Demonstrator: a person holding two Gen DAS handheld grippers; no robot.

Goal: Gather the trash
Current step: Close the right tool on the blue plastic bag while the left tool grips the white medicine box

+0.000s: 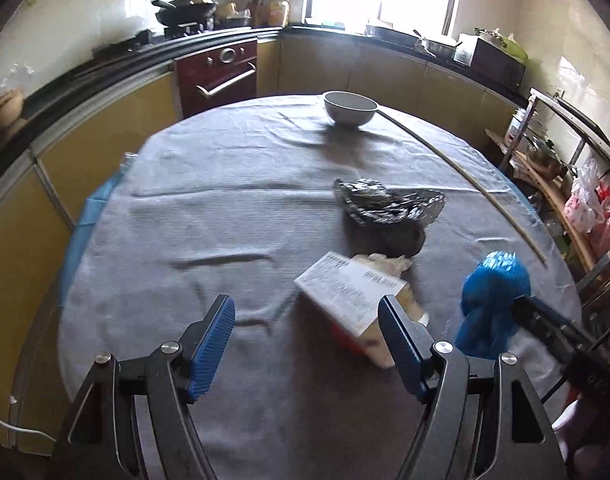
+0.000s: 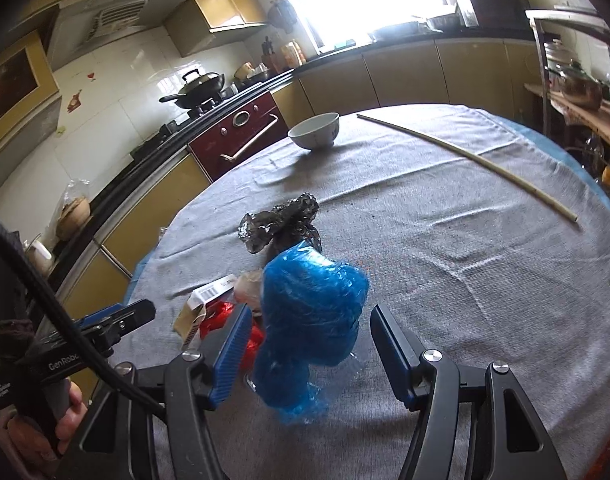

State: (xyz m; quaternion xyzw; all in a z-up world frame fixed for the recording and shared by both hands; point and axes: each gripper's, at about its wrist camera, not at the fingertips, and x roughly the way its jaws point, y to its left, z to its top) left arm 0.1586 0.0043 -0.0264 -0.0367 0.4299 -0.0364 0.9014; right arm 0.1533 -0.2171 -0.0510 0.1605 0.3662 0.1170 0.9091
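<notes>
Closest in, the right gripper (image 2: 307, 348) has its fingers spread wide, with the crumpled blue plastic bag (image 2: 311, 320) standing between them on the grey-clothed table (image 2: 445, 280); whether either pad touches it I cannot tell. It looks feather-light, soft and slippery, so a pinch across its bunched middle should hold best. The left gripper (image 1: 307, 344) also has its fingers apart, empty, just short of the flattened cardboard box (image 1: 351, 292), which looks stiff and light, easiest taken by an edge. Beyond lies the crushed foil wad (image 1: 389, 202), light and easily deformed. Farther off sit a white bowl (image 1: 349, 108) and a long thin stick (image 1: 477, 188).
</notes>
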